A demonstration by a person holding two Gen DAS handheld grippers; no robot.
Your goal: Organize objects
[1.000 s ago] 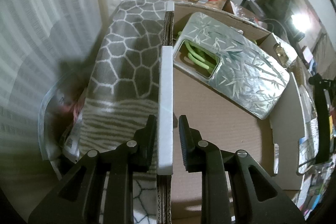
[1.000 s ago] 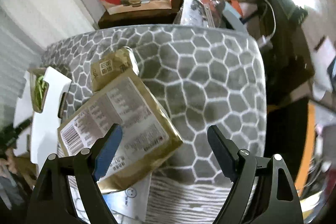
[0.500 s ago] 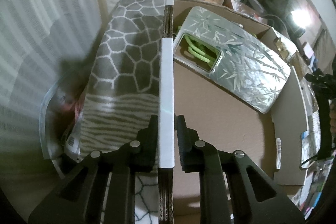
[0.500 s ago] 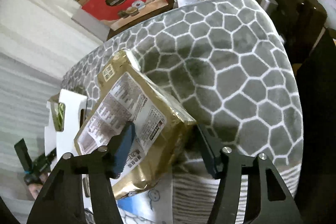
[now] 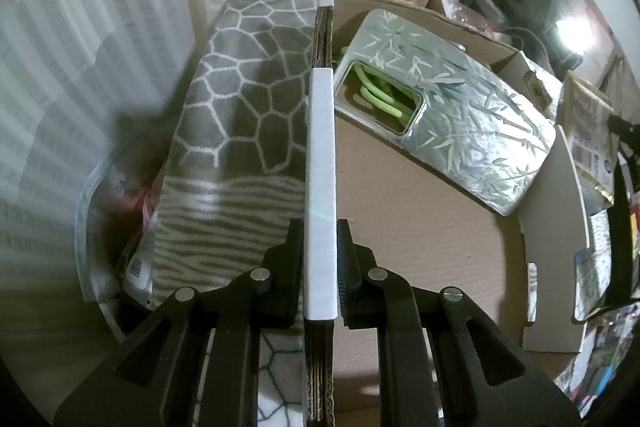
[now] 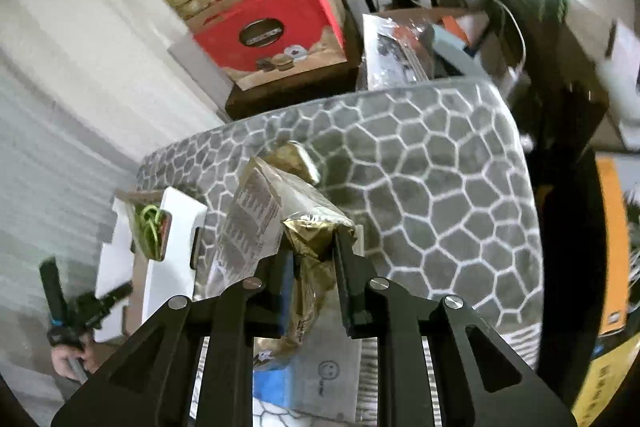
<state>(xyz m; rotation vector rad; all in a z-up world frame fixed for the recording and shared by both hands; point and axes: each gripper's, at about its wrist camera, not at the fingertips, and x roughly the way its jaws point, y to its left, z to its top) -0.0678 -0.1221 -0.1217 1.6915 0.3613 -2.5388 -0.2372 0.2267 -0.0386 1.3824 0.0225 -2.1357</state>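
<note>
1. Clamping down now: our left gripper [image 5: 320, 259] has its jaws pinched on the white-taped edge of the cardboard box wall [image 5: 320, 155], pads pressed flat against both sides.
2. Only the left view lets us see inside the box: a silvery packet [image 5: 460, 115] with a bamboo-leaf print lies tilted on the plain brown floor, green cords [image 5: 380, 95] showing through its window.
3. Over on the right view, our right gripper [image 6: 310, 267] has just been closing, and its jaws now squeeze the crinkled end of a glossy gold foil pouch [image 6: 304, 215], raised above the grey honeycomb-patterned mat [image 6: 432, 195].
4. That view alone shows the pouch's white printed label [image 6: 248, 227], and a hand [image 6: 68, 351] at far left on the other tool.
5. Both views catch the red gift box [image 6: 272, 27] at the far side.
</note>
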